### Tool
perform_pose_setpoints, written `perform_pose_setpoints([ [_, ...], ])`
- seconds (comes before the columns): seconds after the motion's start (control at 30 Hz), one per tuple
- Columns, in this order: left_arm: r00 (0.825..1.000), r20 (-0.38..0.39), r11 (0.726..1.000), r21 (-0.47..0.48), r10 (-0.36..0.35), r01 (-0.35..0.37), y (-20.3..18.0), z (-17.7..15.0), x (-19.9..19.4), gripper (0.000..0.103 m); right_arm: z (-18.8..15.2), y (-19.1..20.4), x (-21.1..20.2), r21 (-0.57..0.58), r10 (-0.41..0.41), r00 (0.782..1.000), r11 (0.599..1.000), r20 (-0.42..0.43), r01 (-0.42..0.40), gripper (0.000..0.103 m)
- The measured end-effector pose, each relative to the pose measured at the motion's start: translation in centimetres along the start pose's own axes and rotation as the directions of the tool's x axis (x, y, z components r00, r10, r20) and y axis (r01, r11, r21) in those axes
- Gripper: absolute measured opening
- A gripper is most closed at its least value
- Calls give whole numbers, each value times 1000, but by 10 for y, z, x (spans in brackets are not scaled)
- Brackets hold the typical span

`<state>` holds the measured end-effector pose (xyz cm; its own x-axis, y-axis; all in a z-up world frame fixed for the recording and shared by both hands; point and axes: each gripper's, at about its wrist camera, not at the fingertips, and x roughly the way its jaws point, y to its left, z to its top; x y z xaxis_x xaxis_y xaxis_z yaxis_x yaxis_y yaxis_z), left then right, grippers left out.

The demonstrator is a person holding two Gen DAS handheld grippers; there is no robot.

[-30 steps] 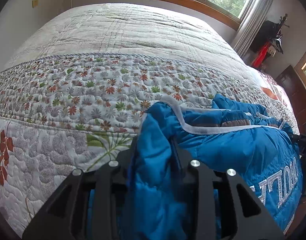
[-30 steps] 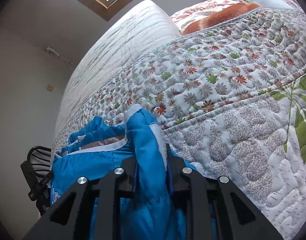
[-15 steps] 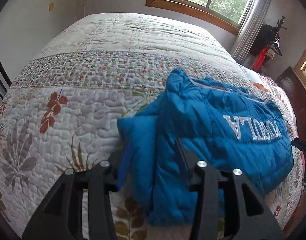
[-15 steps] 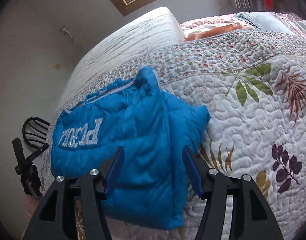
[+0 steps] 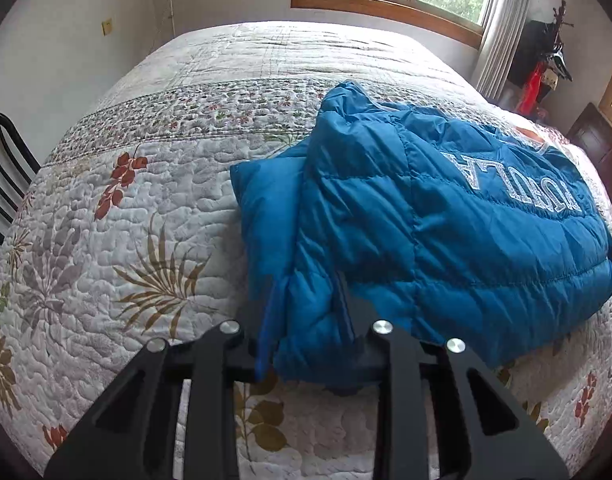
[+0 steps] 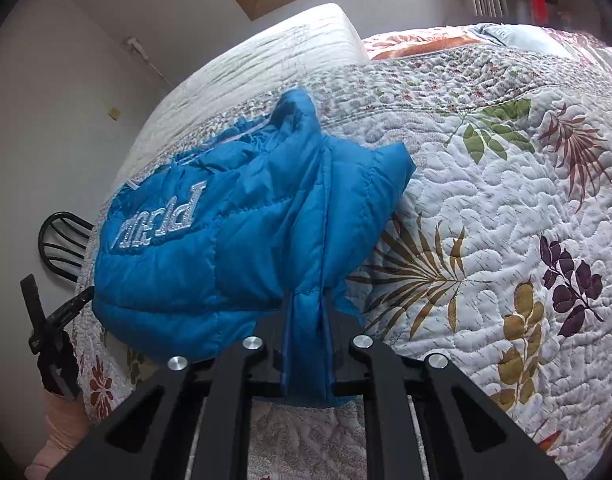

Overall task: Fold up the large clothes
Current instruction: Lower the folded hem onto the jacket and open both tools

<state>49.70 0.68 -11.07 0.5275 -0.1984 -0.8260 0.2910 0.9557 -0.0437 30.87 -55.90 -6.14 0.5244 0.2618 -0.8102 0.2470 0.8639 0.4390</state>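
Quilt (image 5: 118, 248) lies bare around the jacket (image 5: 445, 216), folded near its front edge. Left gripper (image 5: 306, 320) and right gripper (image 6: 307, 320) clamp the jacket's near edge; before, right was apart.

Black angular tool (image 5: 306, 320), round silver screws

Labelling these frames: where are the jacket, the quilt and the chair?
jacket (image 5: 425, 216), left wrist view, quilted back panel.
quilt (image 6: 485, 208), right wrist view, bare stitched patch.
chair (image 5: 2, 168), left wrist view, black backrest bars.
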Motion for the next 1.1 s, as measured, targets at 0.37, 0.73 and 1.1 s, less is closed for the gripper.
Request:
perform_pose_setpoints([
  [0.37,1000,7,1000,23,-5,5,8,-4,15,30,-14,-25,21,48,48,999,998,-27,-46,15],
  [0.73,999,14,999,11,-45,44,14,-7,22,32,-16,-25,30,42,30,999,999,-23,-29,18],
  [1.1,991,-15,988,-83,-135,133,35,1,6,57,-11,-11,2,39,46,999,998,21,-47,51],
])
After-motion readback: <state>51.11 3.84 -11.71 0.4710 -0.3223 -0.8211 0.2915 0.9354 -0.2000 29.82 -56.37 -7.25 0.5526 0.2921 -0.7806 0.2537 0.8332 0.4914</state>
